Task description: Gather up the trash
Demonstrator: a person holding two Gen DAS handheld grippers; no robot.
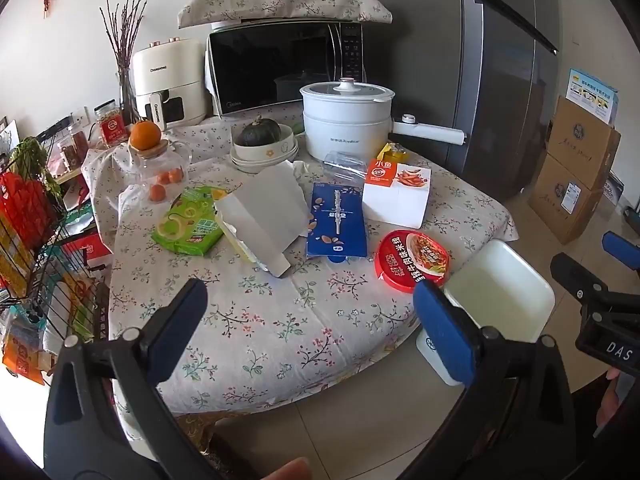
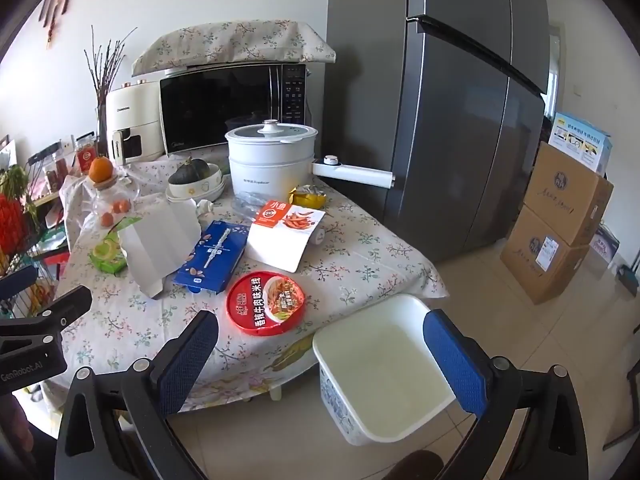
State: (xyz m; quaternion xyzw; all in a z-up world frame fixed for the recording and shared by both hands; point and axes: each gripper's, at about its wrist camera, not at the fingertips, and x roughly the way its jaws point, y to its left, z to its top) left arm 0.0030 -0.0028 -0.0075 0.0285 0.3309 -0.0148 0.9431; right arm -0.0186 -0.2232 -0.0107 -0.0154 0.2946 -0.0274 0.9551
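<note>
Trash lies on the floral table: a red round noodle lid, a blue flat box, a white and orange snack box, an opened white carton, a green packet, a yellow wrapper and clear plastic. A white bin stands on the floor by the table's near right corner. My left gripper is open over the table's near edge. My right gripper is open above the bin.
A white electric pot, a microwave, an air fryer, a bowl with a squash and a glass jar with an orange stand at the back. A grey fridge and cardboard boxes are right. A wire rack is left.
</note>
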